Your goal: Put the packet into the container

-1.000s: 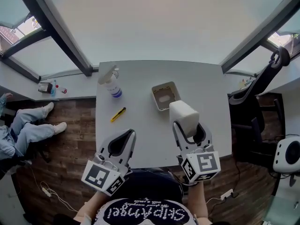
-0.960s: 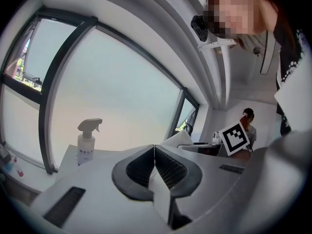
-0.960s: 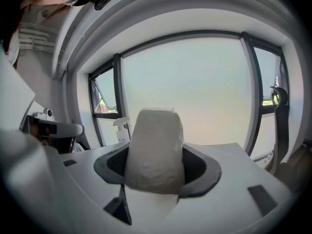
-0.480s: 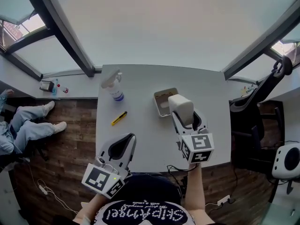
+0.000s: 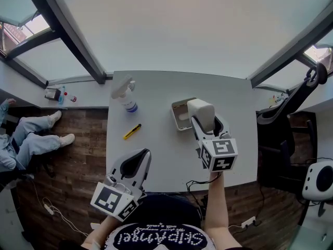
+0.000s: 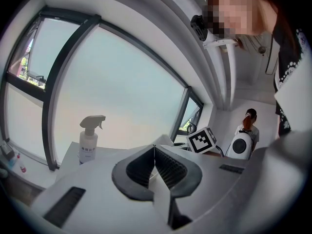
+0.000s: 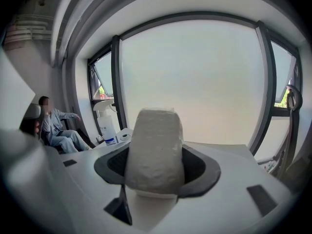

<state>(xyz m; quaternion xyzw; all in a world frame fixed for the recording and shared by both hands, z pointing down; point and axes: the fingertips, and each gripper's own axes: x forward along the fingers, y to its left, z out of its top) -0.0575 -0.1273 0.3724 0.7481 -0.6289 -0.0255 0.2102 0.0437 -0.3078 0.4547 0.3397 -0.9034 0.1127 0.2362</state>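
Observation:
The white packet [image 5: 201,112] is held up in my right gripper [image 5: 204,120], whose jaws are shut on it. It fills the middle of the right gripper view as a tall pale packet [image 7: 156,150]. In the head view it hangs just right of the beige open container [image 5: 182,113] and overlaps its right edge. My left gripper [image 5: 134,163] is shut and holds nothing, near the table's front edge at the left; its jaws meet in the left gripper view [image 6: 154,164].
On the white table [image 5: 156,139] stand a spray bottle [image 5: 125,94] at the back left and a yellow utility knife [image 5: 131,131] in front of it. A black chair [image 5: 291,103] is at the right. A seated person [image 5: 26,139] is on the left.
My right gripper has carried the packet forward and up, from the table's front right toward the container. The left gripper has barely moved.

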